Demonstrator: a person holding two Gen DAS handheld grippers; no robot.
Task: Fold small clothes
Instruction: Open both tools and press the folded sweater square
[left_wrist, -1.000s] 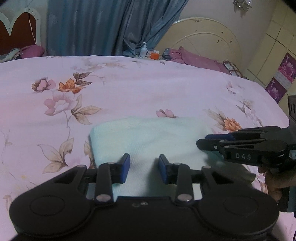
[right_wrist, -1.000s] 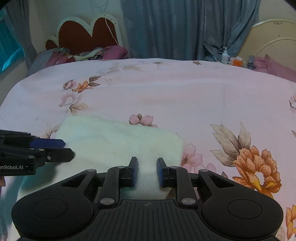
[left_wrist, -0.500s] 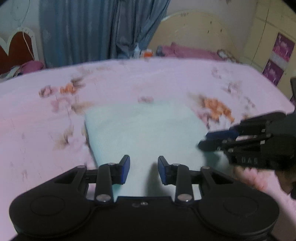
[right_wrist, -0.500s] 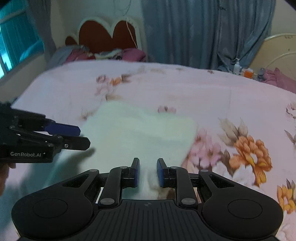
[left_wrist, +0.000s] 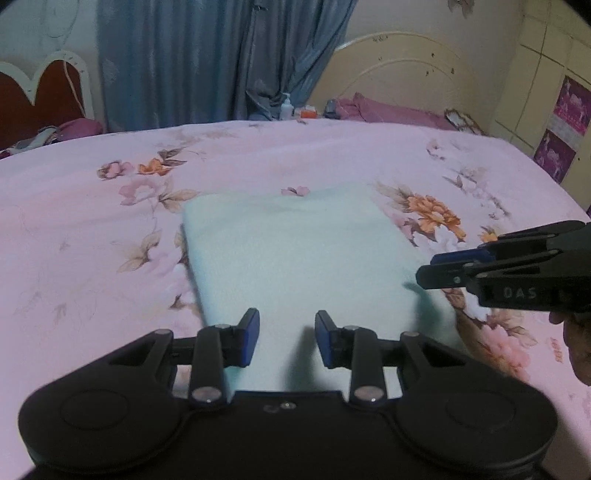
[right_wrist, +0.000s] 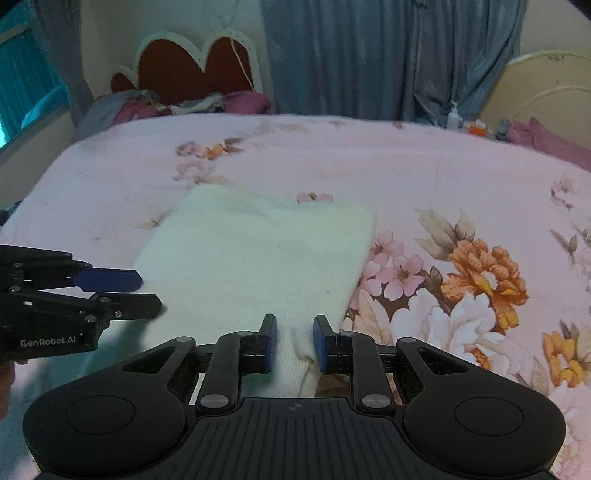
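A pale mint-white fleece garment lies flat as a folded rectangle on the pink floral bedsheet. My left gripper hovers over its near edge, toward the left side. The blue pads stand apart and only the cloth below shows between them. My right gripper hovers over the near right corner, with a narrower gap and nothing pinched. Each gripper also appears side-on in the other's view, the right gripper and the left gripper, and both have bare tips just above the cloth.
A red heart-shaped headboard with piled clothes stands at the far left. Blue curtains hang behind. Bottles and a cream bed frame sit at the far right. A wardrobe flanks the bed. A person's hand holds the right gripper.
Both grippers have drawn back toward the near edge and risen a little, so more of the garment shows. The garment has stayed in place. The jaw gaps look unchanged.
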